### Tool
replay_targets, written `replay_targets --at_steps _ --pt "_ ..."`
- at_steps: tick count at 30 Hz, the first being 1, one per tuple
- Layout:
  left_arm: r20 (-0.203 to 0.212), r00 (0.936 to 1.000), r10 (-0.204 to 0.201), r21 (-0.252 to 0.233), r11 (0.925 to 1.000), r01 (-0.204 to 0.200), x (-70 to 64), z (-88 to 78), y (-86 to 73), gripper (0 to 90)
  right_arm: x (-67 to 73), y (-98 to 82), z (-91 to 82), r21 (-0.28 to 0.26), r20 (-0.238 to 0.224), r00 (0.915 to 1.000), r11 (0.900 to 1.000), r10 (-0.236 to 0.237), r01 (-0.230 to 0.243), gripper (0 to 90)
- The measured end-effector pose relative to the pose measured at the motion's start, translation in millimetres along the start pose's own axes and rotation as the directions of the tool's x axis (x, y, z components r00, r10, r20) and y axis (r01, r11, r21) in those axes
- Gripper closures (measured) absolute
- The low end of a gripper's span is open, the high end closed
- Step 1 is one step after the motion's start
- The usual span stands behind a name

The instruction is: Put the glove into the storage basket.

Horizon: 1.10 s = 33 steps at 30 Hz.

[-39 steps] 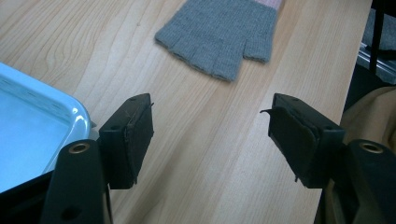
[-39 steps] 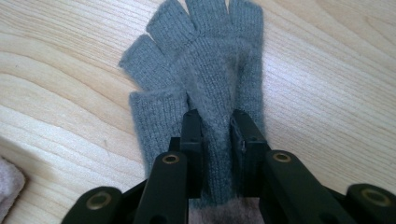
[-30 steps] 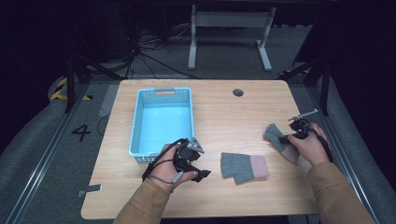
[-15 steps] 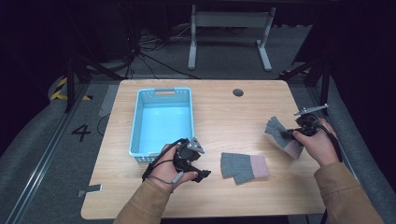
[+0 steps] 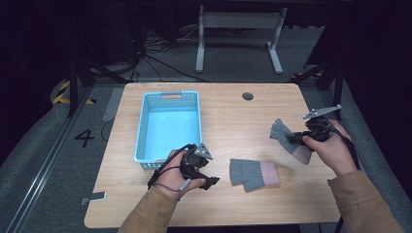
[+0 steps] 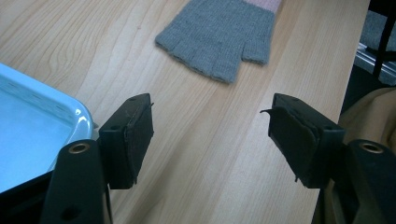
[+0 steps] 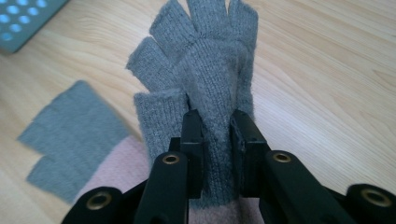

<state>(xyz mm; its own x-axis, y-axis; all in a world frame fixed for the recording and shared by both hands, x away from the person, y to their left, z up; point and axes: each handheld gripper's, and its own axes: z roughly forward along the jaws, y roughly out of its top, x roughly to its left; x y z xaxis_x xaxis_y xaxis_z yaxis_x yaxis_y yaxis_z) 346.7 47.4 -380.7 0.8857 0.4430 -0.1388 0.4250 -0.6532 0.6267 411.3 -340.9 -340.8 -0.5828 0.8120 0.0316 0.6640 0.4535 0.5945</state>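
**Grey glove pinched over desk**

Grey knit glove [image 7: 210,93] pinched at its middle by the right tool [image 7: 215,140], raised just off the wooden desk [image 5: 233,121] at the right edge. Second glove [image 5: 253,174] flat near the front. Left tool [image 6: 210,135] spread wide, empty, beside the blue basket [image 5: 142,131].

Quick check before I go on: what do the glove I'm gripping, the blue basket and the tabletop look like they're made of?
Glove in the right hand-held gripper: grey knit, probably wool or acrylic, matte and fuzzy, visible rib stitches, pink cuff.
Blue basket: looks like moulded plastic, smooth with a slight sheen, perforated walls.
Tabletop: light wood grain, likely laminate or veneer; the pictures can't settle which.
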Motion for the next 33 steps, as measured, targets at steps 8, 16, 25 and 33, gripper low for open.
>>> replay_targets --at_steps 8,16,25,33 --pt "0.001 1.0 0.0 0.001 1.0 0.0 -0.4 -0.1 0.1 31.5 28.3 5.0 1.1 0.002 -0.068 0.992 0.994 -0.106 0.106 77.0" --pt "0.001 1.0 0.001 0.001 1.0 -0.001 -0.4 -0.1 0.1 31.4 53.7 7.2 6.5 -0.013 -0.139 0.9691 0.979 -0.204 0.204 77.0" --pt "0.001 1.0 0.006 0.004 1.0 -0.006 -0.5 0.0 0.3 31.5 70.9 8.9 12.5 -0.013 -0.184 0.9446 0.962 -0.272 0.274 76.8" --pt "0.004 1.0 0.004 0.003 1.0 -0.004 -1.1 0.9 0.5 31.3 80.5 7.3 21.7 -0.022 -0.223 0.928 0.953 -0.298 0.301 76.5"
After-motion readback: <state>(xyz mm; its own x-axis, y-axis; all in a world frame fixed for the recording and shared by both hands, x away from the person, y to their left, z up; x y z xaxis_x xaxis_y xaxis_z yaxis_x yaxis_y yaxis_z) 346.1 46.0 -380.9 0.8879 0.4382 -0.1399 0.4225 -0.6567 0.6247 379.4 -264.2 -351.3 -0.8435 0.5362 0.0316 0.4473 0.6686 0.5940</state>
